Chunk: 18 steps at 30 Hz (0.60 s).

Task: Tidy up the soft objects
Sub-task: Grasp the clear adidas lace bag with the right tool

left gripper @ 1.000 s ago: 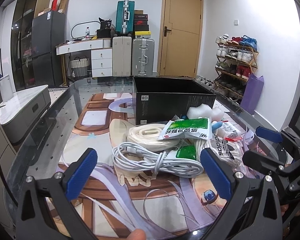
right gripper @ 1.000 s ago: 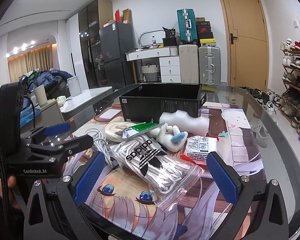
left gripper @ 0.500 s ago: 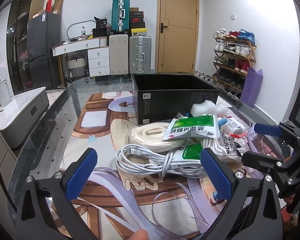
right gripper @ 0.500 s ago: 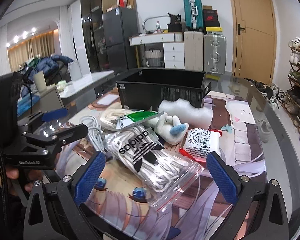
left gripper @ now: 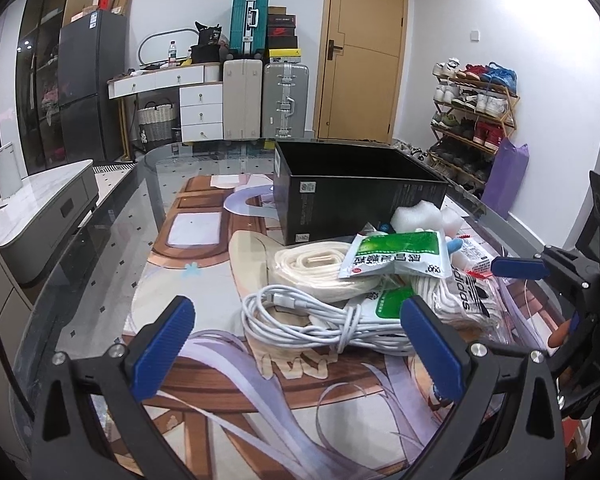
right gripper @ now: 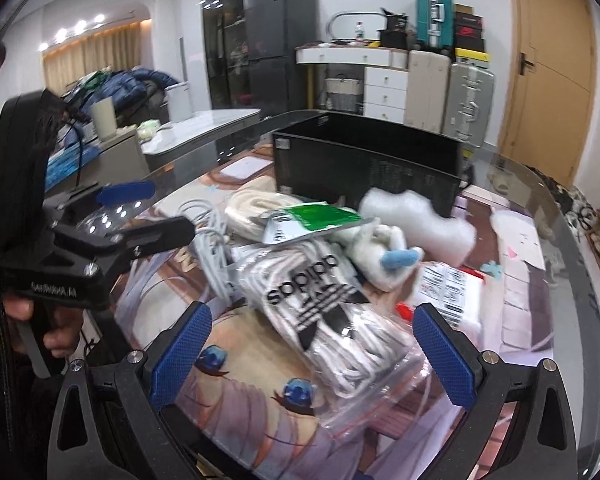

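A pile of soft things lies in front of a black open box point(left gripper: 360, 196) point(right gripper: 364, 168): a coiled white cable point(left gripper: 320, 320) point(right gripper: 212, 236), a cream strap roll point(left gripper: 312, 268), green-and-white packets point(left gripper: 396, 256) point(right gripper: 312, 220), an adidas bag of white laces point(right gripper: 324, 308) point(left gripper: 460, 296), a white plush toy with a blue tip point(right gripper: 384, 252) and white foam point(right gripper: 416, 224). My left gripper point(left gripper: 296, 344) is open and empty just before the cable. My right gripper point(right gripper: 312, 352) is open and empty over the adidas bag.
The glass table point(left gripper: 112, 248) carries a printed mat point(left gripper: 204, 364). A white label packet point(right gripper: 448, 292) lies right of the pile. Suitcases point(left gripper: 264, 100), a drawer unit and a door stand behind; a shoe rack point(left gripper: 472, 120) is at the right.
Both grippers have drawn closer to the pile. The right wrist view has swung left and is blurred by motion. Both stay open; nothing was taken hold of.
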Tool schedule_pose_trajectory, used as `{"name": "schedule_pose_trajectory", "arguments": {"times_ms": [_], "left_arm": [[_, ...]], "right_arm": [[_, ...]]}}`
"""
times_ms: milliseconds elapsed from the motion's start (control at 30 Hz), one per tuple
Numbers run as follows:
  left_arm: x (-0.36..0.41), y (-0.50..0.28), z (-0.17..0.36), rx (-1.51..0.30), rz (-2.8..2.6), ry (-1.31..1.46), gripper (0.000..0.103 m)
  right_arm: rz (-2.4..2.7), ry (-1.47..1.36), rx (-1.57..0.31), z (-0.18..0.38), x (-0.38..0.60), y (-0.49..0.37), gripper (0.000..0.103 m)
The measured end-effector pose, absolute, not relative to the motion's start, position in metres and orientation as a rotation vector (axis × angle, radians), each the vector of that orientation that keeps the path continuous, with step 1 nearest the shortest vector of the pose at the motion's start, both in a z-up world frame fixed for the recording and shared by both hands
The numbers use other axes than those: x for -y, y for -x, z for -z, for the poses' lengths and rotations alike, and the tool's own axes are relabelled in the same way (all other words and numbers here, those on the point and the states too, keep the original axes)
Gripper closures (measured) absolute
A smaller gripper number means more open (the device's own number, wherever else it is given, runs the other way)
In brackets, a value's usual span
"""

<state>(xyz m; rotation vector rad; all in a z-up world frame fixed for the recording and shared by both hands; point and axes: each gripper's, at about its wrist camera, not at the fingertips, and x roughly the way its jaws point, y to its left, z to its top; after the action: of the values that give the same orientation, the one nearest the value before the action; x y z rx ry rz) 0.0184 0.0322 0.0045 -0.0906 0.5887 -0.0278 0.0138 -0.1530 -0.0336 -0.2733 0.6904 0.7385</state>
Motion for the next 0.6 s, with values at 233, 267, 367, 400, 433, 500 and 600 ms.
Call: {"name": "schedule_pose_trajectory", "arguments": {"times_ms": [233, 267, 367, 400, 433, 500, 600], "left_arm": [[-0.036, -0.020, -0.005, -0.591, 0.020, 0.094, 0.000], [-0.037, -0.020, -0.005, -0.592, 0.018, 0.093, 0.000], [-0.038, -0.021, -0.005, -0.592, 0.015, 0.094, 0.000], [-0.038, -0.021, -0.005, -0.592, 0.016, 0.095, 0.000], [-0.039, -0.021, -0.005, -0.594, 0.014, 0.095, 0.000], [-0.039, -0.022, -0.003, -0.600, 0.014, 0.093, 0.000], [-0.038, -0.022, -0.003, -0.605, 0.019, 0.093, 0.000]], "right_arm": [[-0.759, 0.285, -0.730, 0.041, 0.141, -0.023, 0.001], [-0.762, 0.285, -0.733, 0.042, 0.141, -0.024, 0.001], [-0.778, 0.293, -0.759, 0.045, 0.139, -0.025, 0.002], [-0.798, 0.287, -0.765, 0.046, 0.139, -0.023, 0.003], [-0.816, 0.280, -0.776, 0.046, 0.140, -0.021, 0.005], [-0.843, 0.265, -0.778, 0.045, 0.142, -0.015, 0.007], [-0.835, 0.230, -0.758, 0.046, 0.146, -0.013, 0.007]]}}
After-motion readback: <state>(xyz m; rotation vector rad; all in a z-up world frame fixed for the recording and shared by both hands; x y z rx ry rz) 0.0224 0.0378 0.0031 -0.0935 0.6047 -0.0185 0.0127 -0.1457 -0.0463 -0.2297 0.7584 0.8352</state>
